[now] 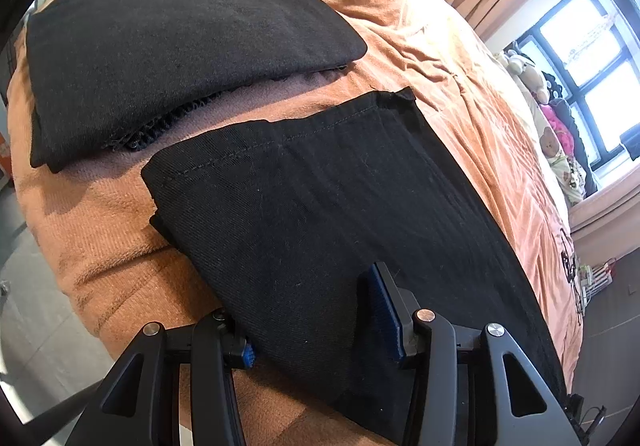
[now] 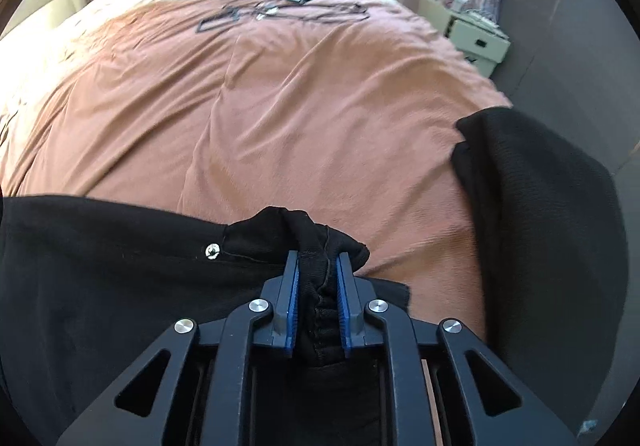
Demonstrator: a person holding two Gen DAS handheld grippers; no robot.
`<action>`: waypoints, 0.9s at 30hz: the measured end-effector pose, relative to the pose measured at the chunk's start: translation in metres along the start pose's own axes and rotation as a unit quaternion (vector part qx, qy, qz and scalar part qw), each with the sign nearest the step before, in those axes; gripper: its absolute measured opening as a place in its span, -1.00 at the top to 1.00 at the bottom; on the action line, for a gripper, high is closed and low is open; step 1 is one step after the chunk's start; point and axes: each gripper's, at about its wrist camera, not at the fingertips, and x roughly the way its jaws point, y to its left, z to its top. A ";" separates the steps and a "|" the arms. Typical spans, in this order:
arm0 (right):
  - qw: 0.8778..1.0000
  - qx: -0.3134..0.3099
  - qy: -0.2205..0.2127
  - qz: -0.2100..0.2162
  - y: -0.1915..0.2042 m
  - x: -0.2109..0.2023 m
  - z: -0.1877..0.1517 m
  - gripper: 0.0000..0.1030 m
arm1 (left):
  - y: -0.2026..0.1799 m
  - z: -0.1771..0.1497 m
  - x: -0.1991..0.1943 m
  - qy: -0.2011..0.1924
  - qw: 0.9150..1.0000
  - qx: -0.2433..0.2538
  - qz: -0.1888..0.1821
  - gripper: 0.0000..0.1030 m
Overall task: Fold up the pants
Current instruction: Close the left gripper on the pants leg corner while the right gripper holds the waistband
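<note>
Black pants (image 1: 320, 197) lie flat on an orange bed cover (image 1: 460, 93). My left gripper (image 1: 312, 312) sits at their near end with its jaws apart. Its right finger (image 1: 384, 302) rests on top of the cloth, and the left fingertip (image 1: 247, 354) peeks out from under the cloth's edge. In the right wrist view, the waistband of the pants (image 2: 120, 278), with a metal snap (image 2: 211, 250), is bunched up between blue pads (image 2: 292, 306). My right gripper (image 2: 318, 258) is shut on that bunch.
A second folded black garment (image 1: 180, 53) lies further up the bed, and another dark cloth (image 2: 540, 226) sits at the bed's right edge. Black cables (image 2: 280, 9) lie on the far cover. Stuffed toys (image 1: 552, 133) line the window; white storage boxes (image 2: 476, 37) stand beside the bed.
</note>
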 end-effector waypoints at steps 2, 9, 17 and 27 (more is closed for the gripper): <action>1.000 0.001 -0.007 -0.021 0.005 -0.009 0.000 0.75 | 0.001 0.000 -0.001 0.000 1.000 -0.002 -0.004 0.05; 0.995 0.038 0.037 -0.081 -0.003 0.014 -0.005 0.53 | 0.008 0.000 -0.004 -0.003 1.000 -0.014 -0.023 0.05; 0.996 0.087 -0.017 -0.033 -0.001 -0.037 -0.011 0.52 | 0.015 0.000 -0.004 -0.003 0.998 -0.020 -0.058 0.05; 0.995 0.068 -0.050 0.046 0.067 -0.089 -0.024 0.49 | 0.032 0.009 0.004 -0.005 0.988 -0.075 -0.135 0.05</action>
